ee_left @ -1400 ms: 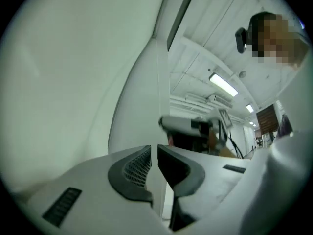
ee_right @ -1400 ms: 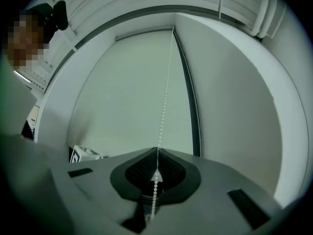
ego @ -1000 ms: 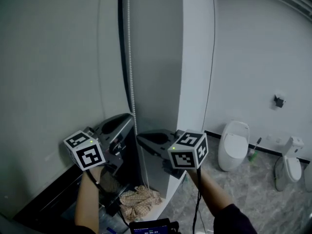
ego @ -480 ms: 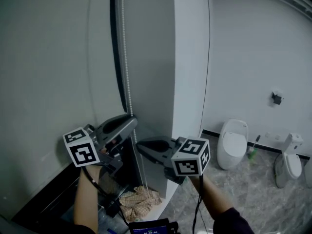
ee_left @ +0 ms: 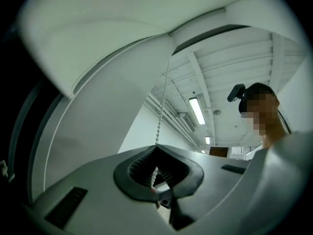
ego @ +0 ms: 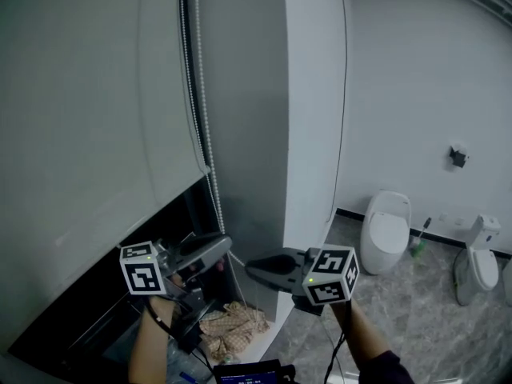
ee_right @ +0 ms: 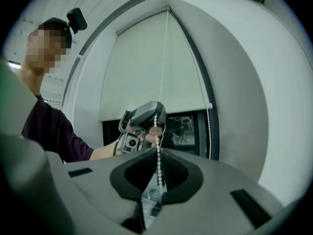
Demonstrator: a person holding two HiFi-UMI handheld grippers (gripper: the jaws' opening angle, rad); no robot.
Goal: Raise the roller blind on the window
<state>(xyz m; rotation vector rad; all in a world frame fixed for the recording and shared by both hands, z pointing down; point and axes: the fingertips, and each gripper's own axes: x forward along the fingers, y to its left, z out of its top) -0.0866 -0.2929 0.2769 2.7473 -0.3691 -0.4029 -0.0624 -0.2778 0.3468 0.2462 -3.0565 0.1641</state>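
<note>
The roller blind (ego: 96,118) hangs partly raised over the dark window (ego: 172,222). On its bead chain (ego: 204,126) the left gripper (ee_left: 157,150) has just closed — the right gripper (ee_right: 157,150) is clamped on it too.

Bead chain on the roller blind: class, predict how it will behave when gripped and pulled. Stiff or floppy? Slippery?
Probably floppy: the bead chain hangs as a thin string of tiny beads. Likely light, being so slender. The round beads might slip, but the ribbed fingers of the left gripper, closed on it, should catch between them.
</note>
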